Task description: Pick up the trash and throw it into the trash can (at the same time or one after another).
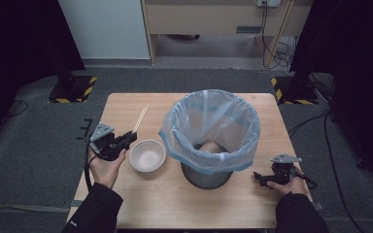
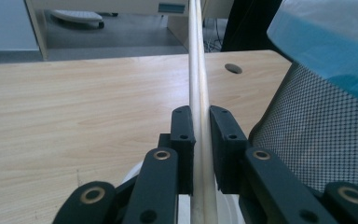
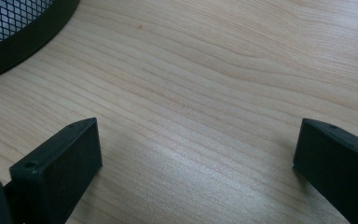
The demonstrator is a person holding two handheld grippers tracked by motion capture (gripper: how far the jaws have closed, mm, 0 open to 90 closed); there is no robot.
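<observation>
The left gripper, jaws clamped on the chopsticks, aims their long axis toward the table's far edge, hand raised near its left edge. The right gripper rests wide apart, empty.

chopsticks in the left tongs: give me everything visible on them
The chopsticks look like a pair of pale, plain wooden sticks, long and thin, pressed side by side. The left tongs are shut on them near one end, black pads clamping both sides. In the high view they stick out from the tongs and slant away over the table, left of the lined mesh bin and beyond the white bowl. Whether the far tips touch the table is unclear.
</observation>
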